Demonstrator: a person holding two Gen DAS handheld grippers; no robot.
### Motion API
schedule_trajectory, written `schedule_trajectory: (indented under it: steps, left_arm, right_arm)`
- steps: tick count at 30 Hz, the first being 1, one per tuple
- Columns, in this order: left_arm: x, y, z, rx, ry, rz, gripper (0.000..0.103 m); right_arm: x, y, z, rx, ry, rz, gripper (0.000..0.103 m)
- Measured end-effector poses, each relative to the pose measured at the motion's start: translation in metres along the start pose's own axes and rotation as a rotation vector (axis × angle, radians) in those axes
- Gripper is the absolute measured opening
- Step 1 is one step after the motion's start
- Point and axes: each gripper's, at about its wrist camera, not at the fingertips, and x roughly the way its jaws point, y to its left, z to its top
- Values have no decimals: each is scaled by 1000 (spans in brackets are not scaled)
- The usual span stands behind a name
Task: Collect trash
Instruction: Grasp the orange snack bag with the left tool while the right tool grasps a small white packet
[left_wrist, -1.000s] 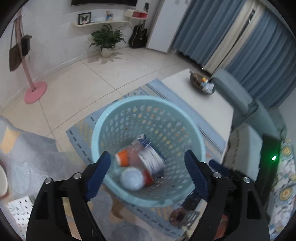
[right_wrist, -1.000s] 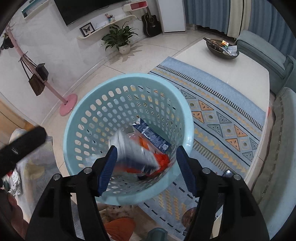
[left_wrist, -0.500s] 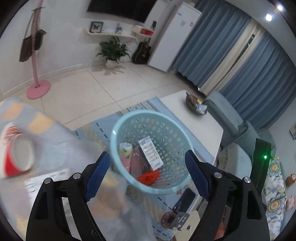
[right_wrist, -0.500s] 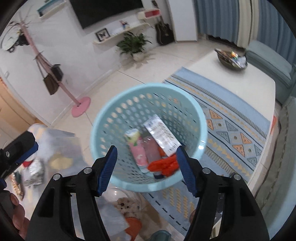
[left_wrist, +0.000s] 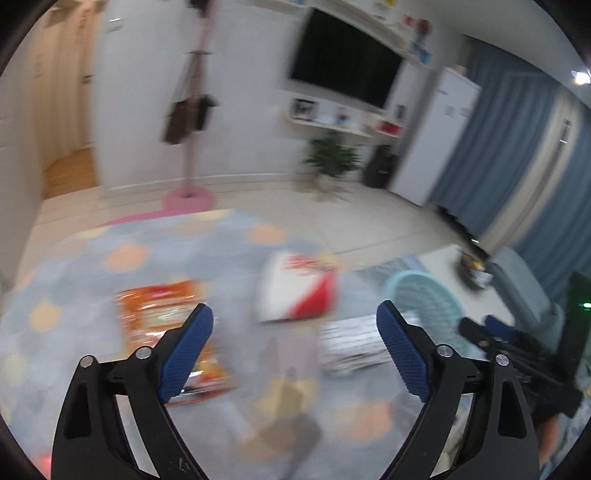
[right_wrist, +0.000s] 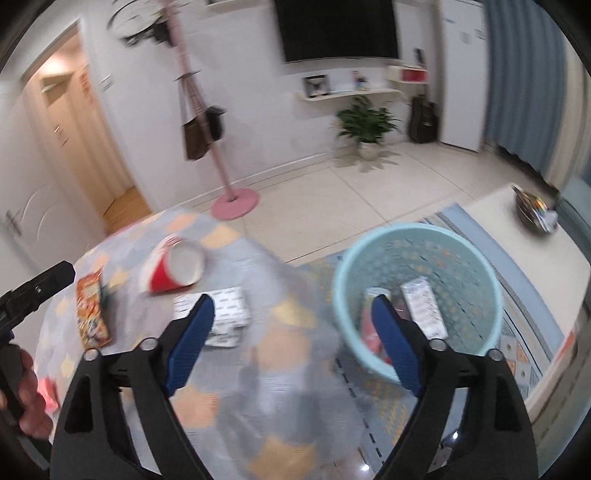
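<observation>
My left gripper (left_wrist: 293, 350) is open and empty above a table with a grey patterned cloth (left_wrist: 74, 288). On it lie an orange snack packet (left_wrist: 159, 310), a tipped red-and-white paper cup (left_wrist: 299, 291) and a white-grey carton (left_wrist: 351, 343). My right gripper (right_wrist: 291, 339) is open and empty, between the table and the light-blue perforated basket (right_wrist: 461, 243). The basket holds a white carton (right_wrist: 423, 306) and pink and red trash. The cup (right_wrist: 173, 273), carton (right_wrist: 225, 317) and snack packet (right_wrist: 90, 310) also show in the right wrist view. The basket (left_wrist: 421, 295) shows right of the table.
A pink coat stand (right_wrist: 234, 199) with bags stands on the tile floor behind the table. A white coffee table (right_wrist: 517, 236) with a dark bowl (right_wrist: 533, 214) sits right of the basket on a blue rug (right_wrist: 524, 321). The left gripper's body (right_wrist: 29, 295) shows at the left edge.
Both grippers have swung left and up, away from above the basket toward the table. The cup, snack packet and carton on the cloth have come into view. Both stay open.
</observation>
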Motion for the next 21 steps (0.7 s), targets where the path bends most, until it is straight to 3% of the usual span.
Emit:
schedule_trajectory:
  steps: [5, 10, 14, 19, 21]
  left_arm:
    - [-1, 59, -13, -72, 1, 129, 89]
    - [10, 105, -23, -192, 30, 43, 87]
    - [33, 106, -23, -215, 70, -22, 86]
    - [55, 96, -27, -189, 108, 3, 77]
    - [57, 90, -27, -152, 107, 47, 67]
  right_arm:
    - [21, 47, -8, -92, 49, 67, 88]
    - [37, 79, -21, -173, 73, 72, 88]
    - [42, 79, -24, -169, 71, 48, 88]
    - [56, 67, -19, -134, 125, 60, 88]
    - [60, 68, -21, -139, 152, 92, 88]
